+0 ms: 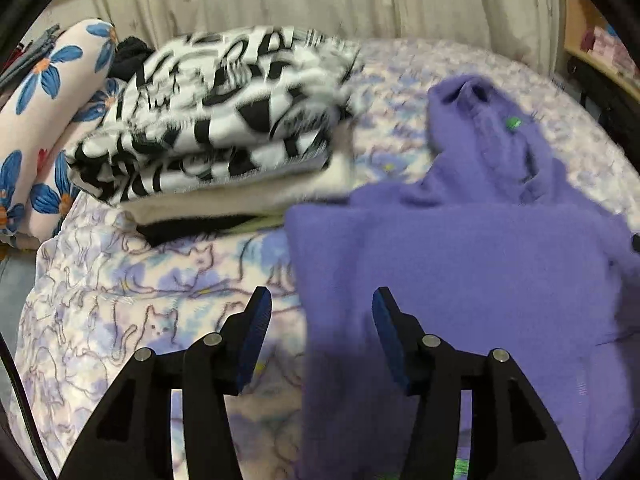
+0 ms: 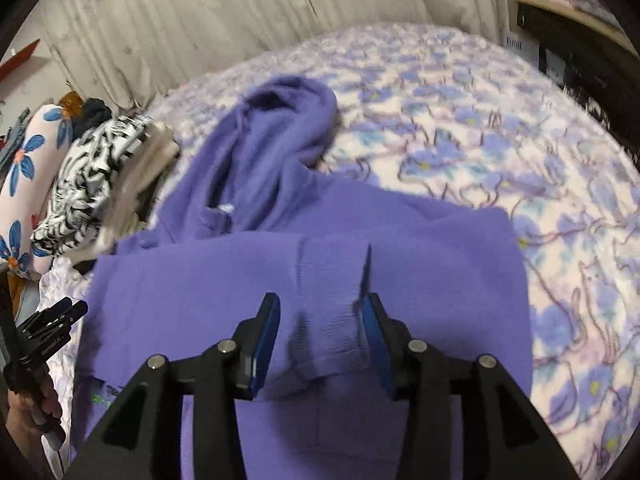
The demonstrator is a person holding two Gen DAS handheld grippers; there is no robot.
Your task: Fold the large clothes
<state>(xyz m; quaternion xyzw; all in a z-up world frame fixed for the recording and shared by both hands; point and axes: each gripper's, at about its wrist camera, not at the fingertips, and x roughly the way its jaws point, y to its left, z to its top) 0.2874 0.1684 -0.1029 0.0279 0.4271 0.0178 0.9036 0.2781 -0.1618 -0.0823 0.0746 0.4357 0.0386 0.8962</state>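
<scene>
While the purple hoodie (image 2: 400, 264) lay folded on the bed (image 2: 500, 128), beside a stack of folded clothes (image 1: 224, 120), the left gripper (image 1: 322, 300) was held with fingers parted over its edge, and the right gripper (image 2: 322, 308) stood parted around a ribbed cuff (image 2: 328, 320), unpressed.

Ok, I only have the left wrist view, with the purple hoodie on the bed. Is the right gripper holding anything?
Observer: No. The right gripper is open above the hoodie; the ribbed cuff lies between its fingers, not clamped.
Operator: Is that sleeve folded in?
Observer: Yes, the sleeve lies across the body, cuff end nearest the camera.
Operator: What's to the right of the hoodie?
Observer: Just the patterned blanket, out to a wooden shelf at the far corner.
</scene>
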